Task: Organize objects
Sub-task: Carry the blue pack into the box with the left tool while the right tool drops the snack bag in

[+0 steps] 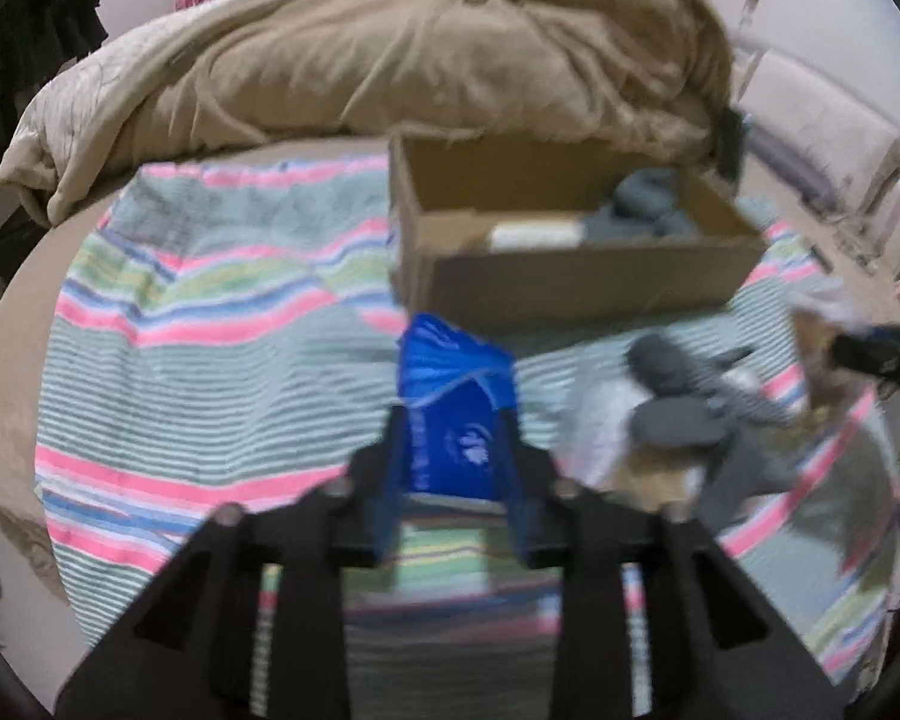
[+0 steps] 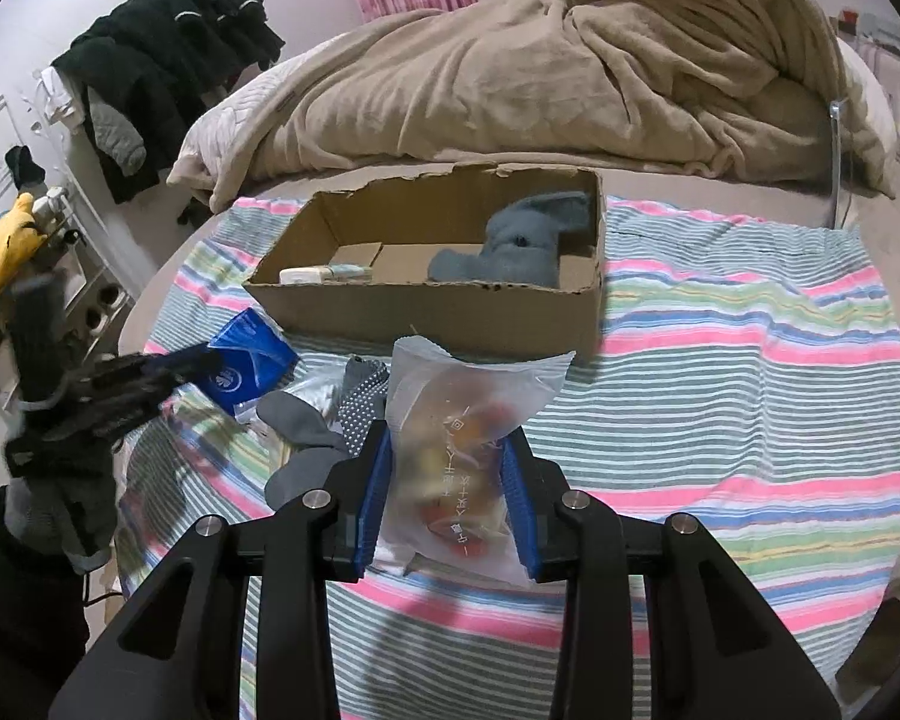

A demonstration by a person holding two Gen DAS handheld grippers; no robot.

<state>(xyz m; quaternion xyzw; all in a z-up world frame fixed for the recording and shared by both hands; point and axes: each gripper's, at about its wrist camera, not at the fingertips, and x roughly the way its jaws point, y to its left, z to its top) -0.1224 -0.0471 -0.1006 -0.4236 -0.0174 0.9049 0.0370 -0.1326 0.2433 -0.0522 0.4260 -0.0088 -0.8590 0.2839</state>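
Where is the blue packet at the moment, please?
The blue packet is clamped in the left gripper, held above the striped cloth just before the cardboard box's near-left corner.

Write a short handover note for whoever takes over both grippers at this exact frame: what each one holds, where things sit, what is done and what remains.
Left gripper: shut on the blue packet, in front of the cardboard box.
Right gripper: shut on the clear snack bag, also just before the box.
Done: a grey plush toy and a small white pack already lie inside the box.
Left: drop both held items into the box, then probably pick up the grey socks lying on the striped sheet between the grippers.
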